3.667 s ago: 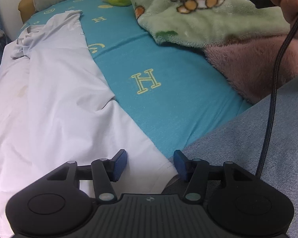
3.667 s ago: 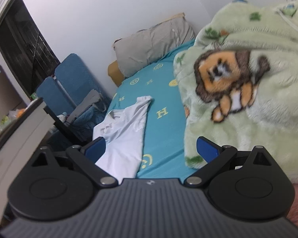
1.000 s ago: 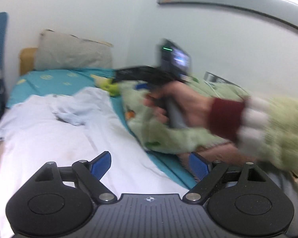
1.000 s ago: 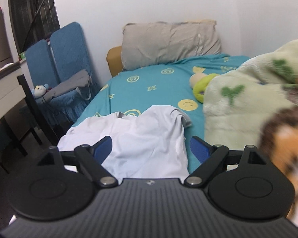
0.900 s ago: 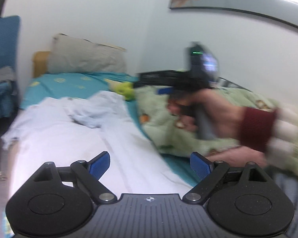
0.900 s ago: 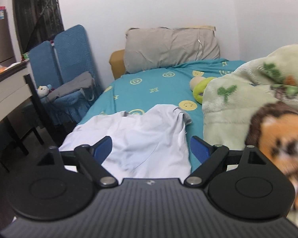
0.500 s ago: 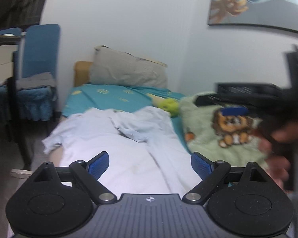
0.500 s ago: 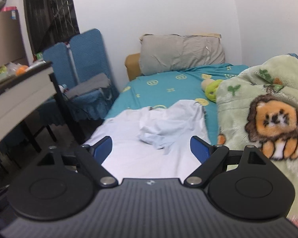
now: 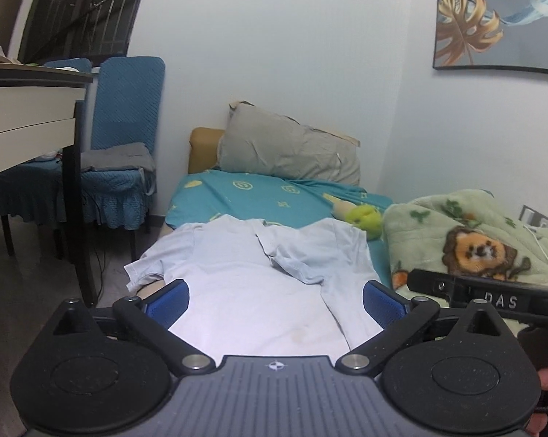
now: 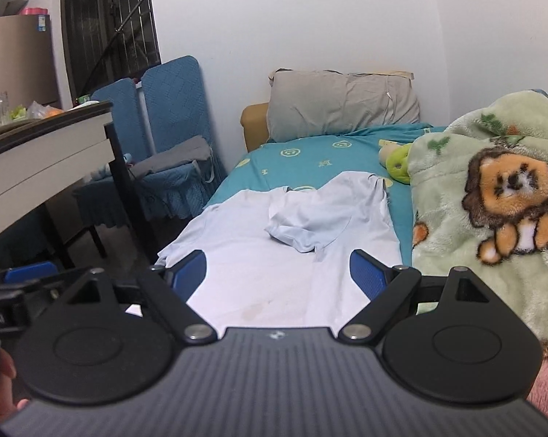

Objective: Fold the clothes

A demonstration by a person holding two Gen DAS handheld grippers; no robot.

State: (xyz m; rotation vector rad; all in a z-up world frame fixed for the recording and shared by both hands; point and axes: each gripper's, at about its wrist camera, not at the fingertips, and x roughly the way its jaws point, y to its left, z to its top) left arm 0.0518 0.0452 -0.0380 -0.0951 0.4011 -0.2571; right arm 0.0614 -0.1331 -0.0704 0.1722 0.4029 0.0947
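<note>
Both grippers held above a pale blue short-sleeved T-shirt (image 9: 237, 273) spread on the bed, neither touching it.

The left gripper (image 9: 276, 296) has its blue-padded fingers spread wide apart with nothing between them; the right gripper (image 10: 277, 271) is likewise spread and empty. The T-shirt lies flat on the teal patterned bedsheet (image 10: 310, 160), collar toward the grey pillow (image 10: 341, 103), with its right-side sleeve folded inward across the chest. A green fleece blanket with a lion print (image 10: 492, 196) lies just beside the shirt. A blue-covered chair (image 9: 124, 138) stands near the bed.
</note>
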